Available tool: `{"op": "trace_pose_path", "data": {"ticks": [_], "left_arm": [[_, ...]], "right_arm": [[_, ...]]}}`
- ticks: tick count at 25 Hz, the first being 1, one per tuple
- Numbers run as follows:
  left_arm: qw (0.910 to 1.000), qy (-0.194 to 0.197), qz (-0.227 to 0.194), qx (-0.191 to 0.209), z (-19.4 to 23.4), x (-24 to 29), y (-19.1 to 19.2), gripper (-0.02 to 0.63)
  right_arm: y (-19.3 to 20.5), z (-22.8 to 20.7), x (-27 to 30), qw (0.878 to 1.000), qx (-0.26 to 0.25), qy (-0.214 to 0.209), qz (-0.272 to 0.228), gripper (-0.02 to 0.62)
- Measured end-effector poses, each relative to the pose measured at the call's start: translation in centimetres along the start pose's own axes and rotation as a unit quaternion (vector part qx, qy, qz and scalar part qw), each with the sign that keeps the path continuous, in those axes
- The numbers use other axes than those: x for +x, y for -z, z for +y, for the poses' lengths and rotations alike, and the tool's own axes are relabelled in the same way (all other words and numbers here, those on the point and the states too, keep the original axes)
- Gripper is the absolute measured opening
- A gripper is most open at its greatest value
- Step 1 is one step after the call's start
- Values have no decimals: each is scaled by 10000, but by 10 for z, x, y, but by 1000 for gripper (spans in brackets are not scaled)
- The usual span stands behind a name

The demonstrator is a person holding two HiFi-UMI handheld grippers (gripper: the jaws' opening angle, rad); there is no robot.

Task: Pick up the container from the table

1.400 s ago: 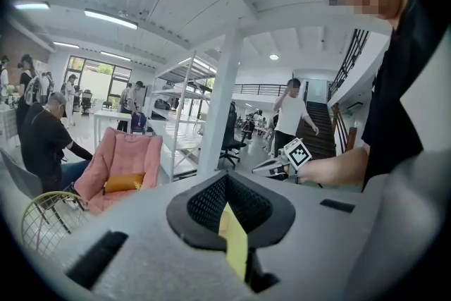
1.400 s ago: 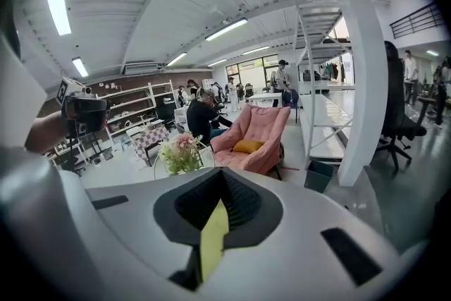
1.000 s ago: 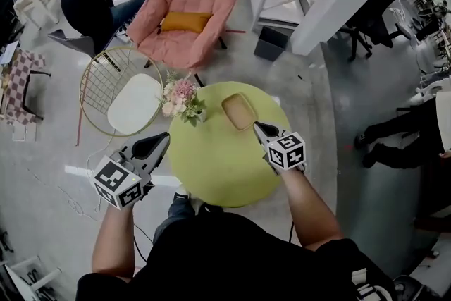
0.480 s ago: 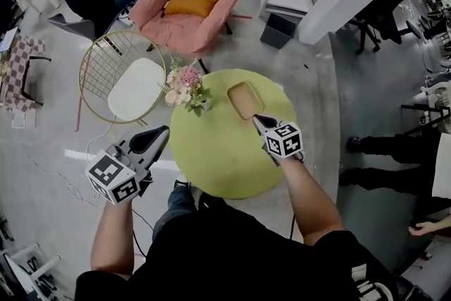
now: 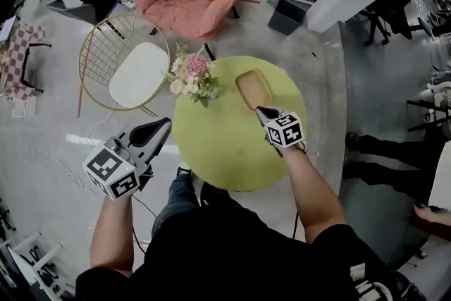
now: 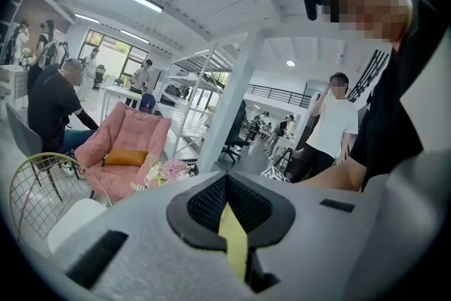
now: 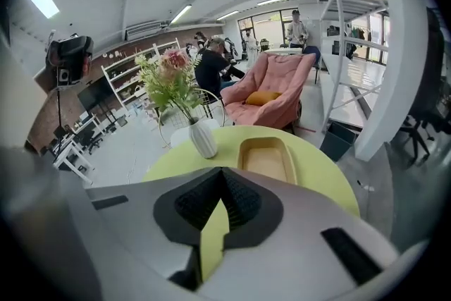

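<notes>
**Ana:** Container (image 5: pixel 254 89) position?

**Ben:** It is lying open side up near the one o'clock edge of the round green table (image 5: pixel 218 158).

**Ana:** Is anything crowding it?

**Ben:** A white vase of flowers (image 5: pixel 194 77) is standing at eleven o'clock, apart from it. The right gripper (image 5: pixel 262 111) is hanging just at its near end, jaws pressed together on nothing.

**Ana:** And the left gripper (image 5: pixel 161 129)?

**Ben:** It is hanging off the table at nine o'clock, jaws likewise together and empty, with a wire chair (image 5: pixel 106 63) beyond.

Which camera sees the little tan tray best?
The right gripper view: the tray lies close ahead, empty inside. The head view shows it small, from above. The left gripper view misses it.
</notes>
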State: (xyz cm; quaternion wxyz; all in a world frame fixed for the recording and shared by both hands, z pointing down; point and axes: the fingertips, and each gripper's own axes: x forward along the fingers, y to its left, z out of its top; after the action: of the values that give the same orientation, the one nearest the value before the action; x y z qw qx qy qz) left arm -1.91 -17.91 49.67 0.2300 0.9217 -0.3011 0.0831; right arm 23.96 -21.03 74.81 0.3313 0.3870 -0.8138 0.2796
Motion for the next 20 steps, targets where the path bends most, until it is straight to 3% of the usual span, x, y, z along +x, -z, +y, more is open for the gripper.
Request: {"op": "trace_pose_path", "data": {"ticks": [20], "left_arm": [[9991,-52,208,-374,28,-4,33,17]], "right_arm": [[37,-11,48,9913,-947,231,886,44]]}}
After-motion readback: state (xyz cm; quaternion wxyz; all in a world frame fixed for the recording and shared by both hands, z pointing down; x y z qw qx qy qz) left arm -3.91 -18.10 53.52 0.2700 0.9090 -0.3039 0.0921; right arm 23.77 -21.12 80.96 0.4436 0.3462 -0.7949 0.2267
